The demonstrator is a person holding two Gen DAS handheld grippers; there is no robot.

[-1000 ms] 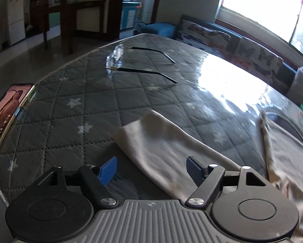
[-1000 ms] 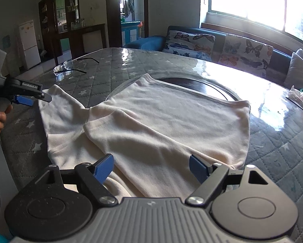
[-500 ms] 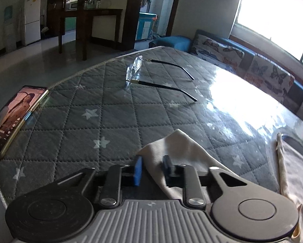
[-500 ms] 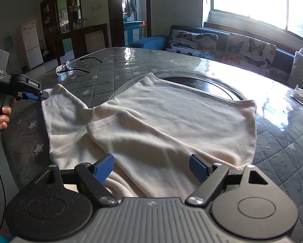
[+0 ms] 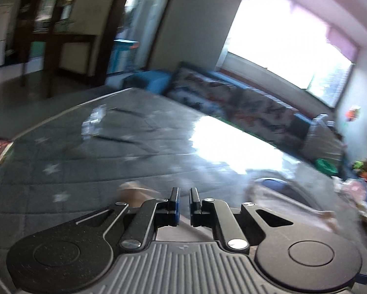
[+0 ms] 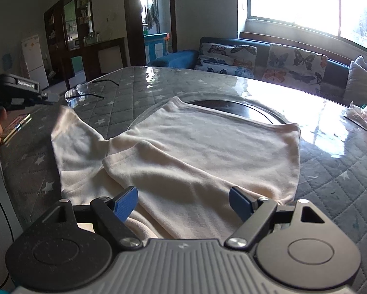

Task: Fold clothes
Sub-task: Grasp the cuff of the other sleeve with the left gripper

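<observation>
A cream shirt (image 6: 183,152) lies spread across the middle of the quilted grey table (image 6: 337,171), its hem toward the far side and one sleeve reaching out toward the left edge, where its end looks raised off the surface. The left gripper (image 5: 183,202) has its jaws drawn nearly together with only a thin gap, and the blurred picture does not let me tell whether the sleeve is pinched between them. The right gripper (image 6: 183,202) hangs over the near edge of the shirt with its jaws wide apart and holding nothing, while a pair of glasses (image 6: 85,93) and a phone (image 6: 16,128) sit toward the far left side of the table.
</observation>
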